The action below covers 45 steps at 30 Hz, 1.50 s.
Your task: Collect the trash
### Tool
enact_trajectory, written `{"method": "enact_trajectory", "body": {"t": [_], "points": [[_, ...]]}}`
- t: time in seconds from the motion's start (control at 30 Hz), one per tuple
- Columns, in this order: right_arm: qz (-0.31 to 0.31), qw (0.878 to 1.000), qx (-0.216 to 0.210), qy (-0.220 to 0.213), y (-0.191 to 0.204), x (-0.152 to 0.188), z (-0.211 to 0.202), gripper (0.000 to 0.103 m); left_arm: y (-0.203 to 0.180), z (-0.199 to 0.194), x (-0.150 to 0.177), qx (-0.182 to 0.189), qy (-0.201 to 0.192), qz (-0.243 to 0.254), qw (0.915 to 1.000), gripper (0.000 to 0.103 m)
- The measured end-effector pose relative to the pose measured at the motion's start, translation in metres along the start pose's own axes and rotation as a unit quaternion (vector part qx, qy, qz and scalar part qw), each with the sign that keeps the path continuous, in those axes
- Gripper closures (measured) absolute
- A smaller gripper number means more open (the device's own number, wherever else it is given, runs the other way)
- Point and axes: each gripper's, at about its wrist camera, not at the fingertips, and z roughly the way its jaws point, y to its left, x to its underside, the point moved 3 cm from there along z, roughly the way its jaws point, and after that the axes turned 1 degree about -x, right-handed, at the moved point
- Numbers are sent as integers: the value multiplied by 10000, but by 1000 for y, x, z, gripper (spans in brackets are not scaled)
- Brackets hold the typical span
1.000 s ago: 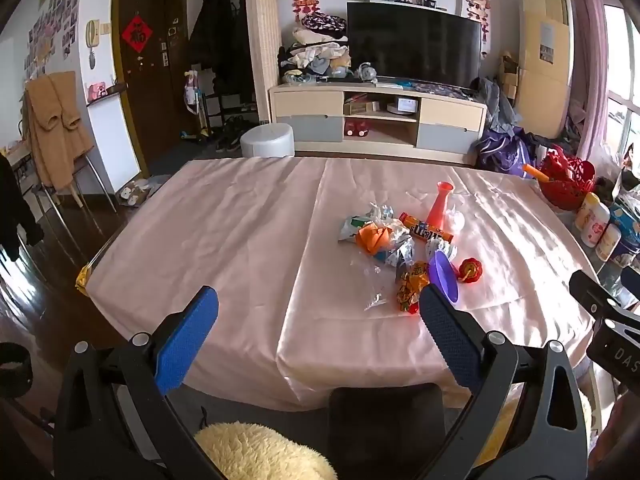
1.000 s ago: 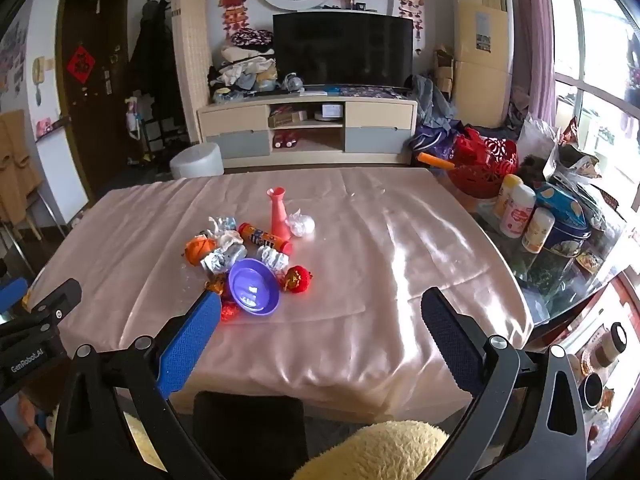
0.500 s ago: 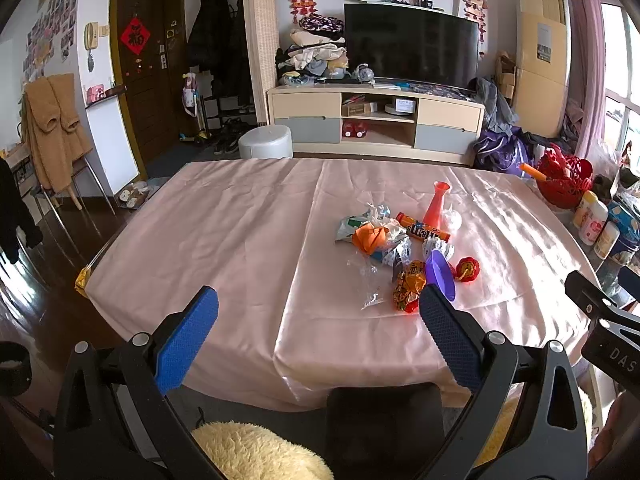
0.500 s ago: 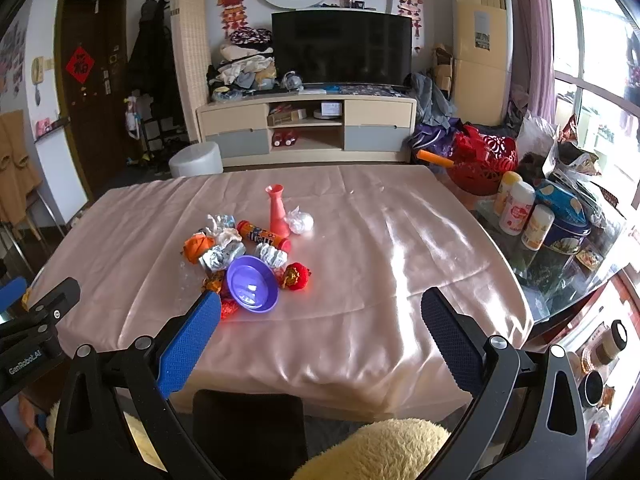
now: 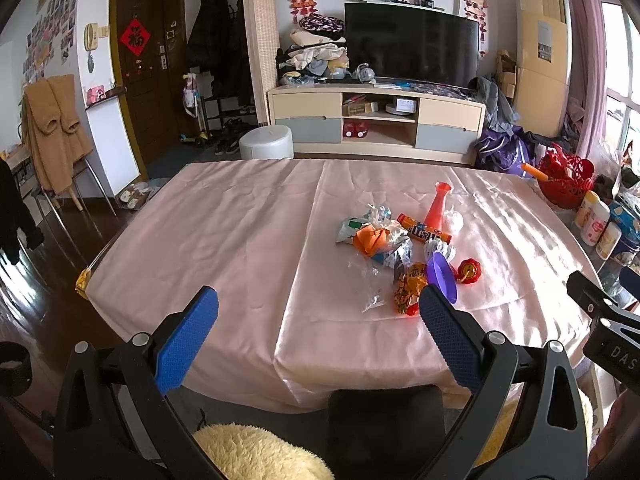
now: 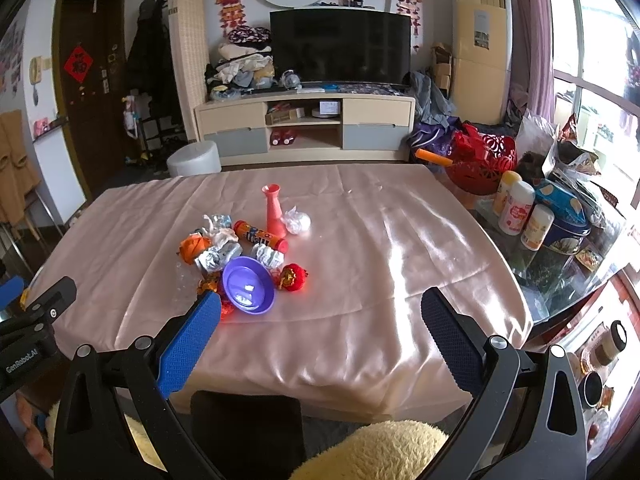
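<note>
Both tools are held short of the table's near edge. The left gripper (image 5: pixel 318 328) has its jaws spread wide with nothing between them; the right gripper (image 6: pixel 320 326) is likewise wide open and empty.

The trash pile (image 6: pixel 224 248) lies on the pink satin tablecloth (image 6: pixel 380 280): crumpled foil and orange wrappers (image 5: pixel 374 238) touching one another, beside a purple plastic dish (image 6: pixel 249 290), a coral vase (image 6: pixel 274 212) standing upright, a candy tube (image 5: pixel 424 230) lying flat and a red ornament (image 6: pixel 293 277).

A red basket (image 6: pixel 480 164) and white bottles (image 6: pixel 516 208) stand off the table's right side.

Legible writing: "GenRobot.AI" on the left tool body in the right view; "DAS", cut off, in the left view. The tube's lettering is too small to read.
</note>
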Motion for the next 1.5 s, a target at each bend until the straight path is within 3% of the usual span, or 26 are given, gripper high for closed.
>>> {"method": "enact_trajectory", "body": {"t": [1.0, 1.5], "points": [[7, 9999, -7, 118, -1, 1, 16, 3, -2, 10, -6, -47, 45, 34, 10000, 8], [159, 9995, -140, 231, -15, 2, 33, 3, 15, 31, 3, 29, 177, -12, 9998, 8]]}}
